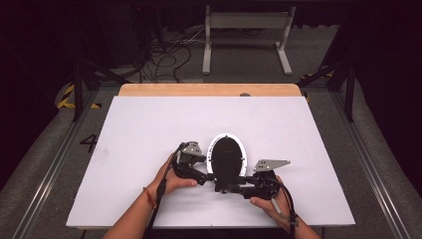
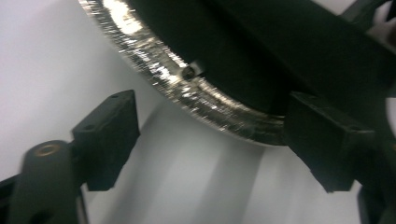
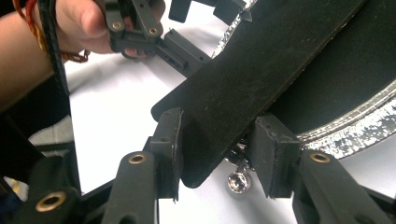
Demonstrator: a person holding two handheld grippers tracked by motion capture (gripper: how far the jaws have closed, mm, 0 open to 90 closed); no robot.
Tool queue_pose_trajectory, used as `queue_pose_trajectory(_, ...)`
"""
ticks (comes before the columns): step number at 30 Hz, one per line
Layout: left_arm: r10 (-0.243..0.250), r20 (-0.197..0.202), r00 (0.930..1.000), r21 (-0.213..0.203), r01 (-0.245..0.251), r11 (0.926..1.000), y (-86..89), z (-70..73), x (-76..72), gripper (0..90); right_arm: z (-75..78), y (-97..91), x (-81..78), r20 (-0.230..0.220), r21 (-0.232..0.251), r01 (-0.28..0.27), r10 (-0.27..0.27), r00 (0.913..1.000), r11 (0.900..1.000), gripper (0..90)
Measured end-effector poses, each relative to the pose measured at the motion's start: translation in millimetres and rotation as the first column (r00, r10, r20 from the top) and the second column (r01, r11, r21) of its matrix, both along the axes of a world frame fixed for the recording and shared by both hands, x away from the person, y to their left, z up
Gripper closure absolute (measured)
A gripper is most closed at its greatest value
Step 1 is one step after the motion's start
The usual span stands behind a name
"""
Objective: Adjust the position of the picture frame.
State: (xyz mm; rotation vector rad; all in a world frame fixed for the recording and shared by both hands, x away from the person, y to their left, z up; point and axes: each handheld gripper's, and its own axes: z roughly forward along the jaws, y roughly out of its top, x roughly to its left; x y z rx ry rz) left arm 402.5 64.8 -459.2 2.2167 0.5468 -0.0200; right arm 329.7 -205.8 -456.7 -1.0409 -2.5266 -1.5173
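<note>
Nearest in the high view, two forearms come in from the bottom edge, one hand on each gripper, a red thread band on the left wrist. Right gripper point(image 3: 217, 154) holds the flat black handle point(image 3: 252, 88) of an oval hand mirror point(image 1: 227, 157), its pads pressing both sides of the handle; a small shiny stud point(image 3: 238, 182) hangs just under it. Left gripper point(image 2: 205, 140) stands wide apart at the mirror's glittery silver rim point(image 2: 159, 70), one pad just beside the rim, the other clear of it over the white sheet; whether anything touches I cannot tell. This mirror lies near the front middle of the white table point(image 1: 149, 124), dark side up, between the two grippers. Farther off, a wooden edge strip point(image 1: 209, 89) runs along the back, then a grey floor with loose cables point(image 1: 164, 57) and a white metal frame point(image 1: 246, 30). At the left a floor mark reads "4" point(image 1: 89, 143). No brand or label can be read on the mirror.
</note>
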Motion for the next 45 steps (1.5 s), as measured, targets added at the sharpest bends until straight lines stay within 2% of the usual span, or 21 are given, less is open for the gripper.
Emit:
queue_pose_trajectory(2, -0.009, -0.021, 0.9997, -0.036, 0.008, 0.9993, 2.2, -0.8, 1.1, 27.7, -0.5, -0.4, -0.3, 0.008, -0.003, -0.005, 0.005, 1.0, 1.0, 57.3)
queue_pose_trajectory(4, -0.022, -0.012, 0.9997, -0.038, 0.022, 0.9991, 2.7, -0.2, 0.2, 32.6, -0.6, -0.2, 0.0, 0.006, -0.004, -0.002, 0.002, 1.0, 1.0, 57.3)
queue_pose_trajectory(11, -0.065, -0.018, 0.9977, -0.068, 0.064, 0.9956, 7.6, -0.8, 5.6, 39.0, 0.8, 0.1, -1.0, 0.025, -0.027, -0.012, 0.013, 0.9996, 0.9995, 57.3)
queue_pose_trajectory(15, -0.049, -0.029, 0.9984, -0.1, 0.046, 0.9939, 12.7, -0.6, 6.2, 46.6, 1.7, -0.2, -2.0, 0.048, -0.043, -0.018, 0.02, 0.9986, 0.9989, 57.3)
queue_pose_trajectory(17, -0.018, 0.011, 0.9998, -0.088, 0.019, 0.9959, 15.2, 2.6, 5.4, 54.5, 2.9, -0.8, -2.2, 0.059, -0.05, -0.011, 0.014, 0.9982, 0.9987, 57.3)
queue_pose_trajectory(19, 0.0, 0.021, 0.9998, -0.101, 0.002, 0.9949, 16.7, 4.5, 4.6, 59.2, 4.2, -1.9, -2.1, 0.073, -0.057, -0.011, 0.015, 0.9972, 0.9983, 57.3)
queue_pose_trajectory(20, 0.002, 0.03, 0.9995, -0.096, 0.001, 0.9954, 16.5, 4.7, 4.3, 59.8, 4.7, -2.0, -2.5, 0.081, -0.056, -0.011, 0.016, 0.9966, 0.9983, 57.4)
queue_pose_trajectory(23, 0.014, 0.001, 0.9999, -0.105, -0.013, 0.9944, 16.6, 3.9, 4.2, 59.8, 5.1, -0.2, -3.2, 0.102, -0.072, -0.015, 0.022, 0.9946, 0.9973, 57.4)
queue_pose_trajectory(24, 0.021, 0.006, 0.9998, -0.105, -0.02, 0.9943, 16.9, 3.2, 5.1, 59.5, 4.9, -0.4, -2.9, 0.101, -0.069, -0.014, 0.021, 0.9946, 0.9976, 57.5)
queue_pose_trajectory(29, 0.039, -0.001, 0.9992, -0.125, -0.039, 0.9913, 12.4, 3.4, 6.5, 48.1, 4.2, -0.9, -2.0, 0.102, -0.055, -0.014, 0.019, 0.9946, 0.9984, 57.6)
queue_pose_trajectory(31, 0.065, -0.002, 0.9979, -0.138, -0.065, 0.9883, 11.6, 4.2, 7.5, 47.5, 3.5, -1.8, -2.0, 0.105, -0.046, -0.018, 0.023, 0.9942, 0.9987, 57.7)
queue_pose_trajectory(32, 0.082, -0.001, 0.9967, -0.15, -0.081, 0.9854, 11.1, 4.7, 8.5, 44.1, 3.2, -2.0, -1.8, 0.11, -0.041, -0.025, 0.03, 0.9935, 0.9988, 57.8)
queue_pose_trajectory(34, 0.079, -0.011, 0.9968, -0.148, -0.08, 0.9857, 9.1, 4.8, 10.5, 39.2, 4.2, -0.8, -1.6, 0.126, -0.044, -0.035, 0.04, 0.9911, 0.9984, 58.0)
queue_pose_trajectory(36, 0.077, 0.002, 0.997, -0.136, -0.076, 0.9877, 7.2, 3.7, 11.0, 37.2, 5.5, 0.6, -2.1, 0.14, -0.043, -0.042, 0.048, 0.989, 0.9982, 58.3)
queue_pose_trajectory(39, 0.077, 0.004, 0.9971, -0.155, -0.075, 0.9851, 8.2, 4.6, 10.4, 39.7, 6.1, 1.1, -2.6, 0.146, -0.06, -0.041, 0.05, 0.9881, 0.9974, 58.2)
queue_pose_trajectory(41, 0.073, 0.017, 0.9972, -0.175, -0.069, 0.9821, 10.8, 6.4, 10.2, 44.5, 5.0, 0.4, -2.9, 0.152, -0.081, -0.041, 0.053, 0.987, 0.9959, 57.9)
queue_pose_trajectory(42, 0.076, 0.018, 0.997, -0.188, -0.071, 0.9796, 11.6, 7.4, 9.2, 47.3, 4.4, -0.8, -2.8, 0.15, -0.076, -0.044, 0.055, 0.9871, 0.9961, 57.8)
queue_pose_trajectory(43, 0.081, 0.028, 0.9964, -0.2, -0.074, 0.977, 12.6, 9.0, 8.2, 50.0, 4.4, -1.2, -2.7, 0.149, -0.079, -0.044, 0.055, 0.9873, 0.9959, 57.7)
queue_pose_trajectory(45, 0.08, 0.071, 0.9943, -0.204, -0.064, 0.9769, 14.4, 13.8, 5.8, 53.7, 4.7, -1.2, -2.7, 0.154, -0.09, -0.043, 0.057, 0.9864, 0.995, 57.7)
